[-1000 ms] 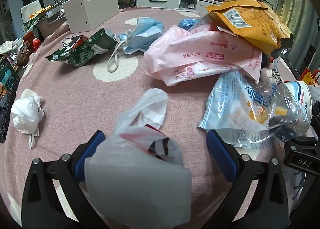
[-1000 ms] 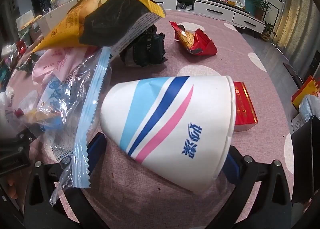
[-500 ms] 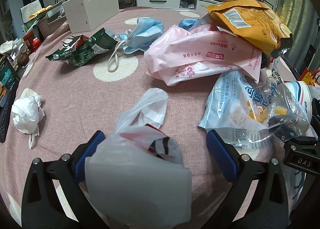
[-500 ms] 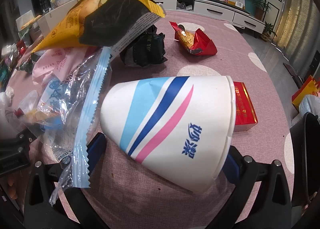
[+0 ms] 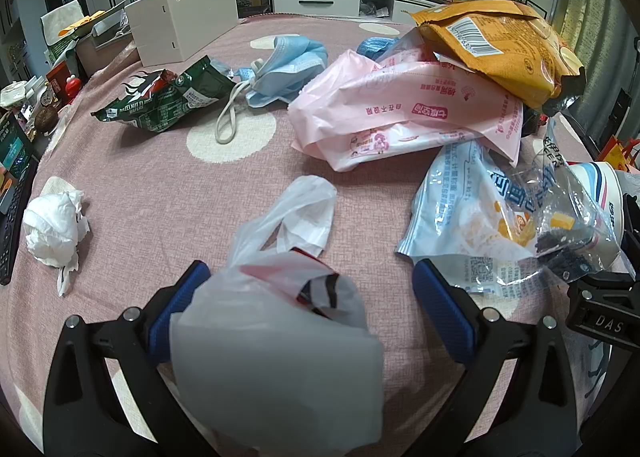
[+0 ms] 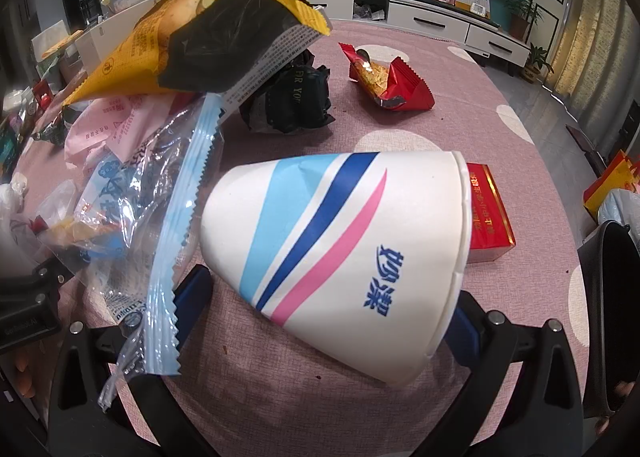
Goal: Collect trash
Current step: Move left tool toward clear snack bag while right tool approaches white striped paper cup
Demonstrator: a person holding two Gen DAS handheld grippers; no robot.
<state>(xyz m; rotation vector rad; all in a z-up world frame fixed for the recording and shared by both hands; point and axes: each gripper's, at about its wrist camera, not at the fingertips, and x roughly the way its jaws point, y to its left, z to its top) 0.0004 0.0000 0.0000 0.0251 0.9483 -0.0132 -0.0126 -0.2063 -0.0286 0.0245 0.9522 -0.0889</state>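
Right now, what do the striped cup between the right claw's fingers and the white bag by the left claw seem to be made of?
The striped cup looks like coated paper: matte white wall, printed stripes, a dent near its base and a rolled rim. The white bag looks like thin plastic film: translucent, softly creased, with looped handles and something red showing through.

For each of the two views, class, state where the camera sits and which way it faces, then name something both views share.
Left wrist: sits on the left hand-held gripper, facing forward across the pink tablecloth; its blue-padded fingers flank a white plastic bag.
Right wrist: sits on the right hand-held gripper, facing forward; its fingers flank a tipped paper cup.
Shared: the yellow snack bag and the cup.
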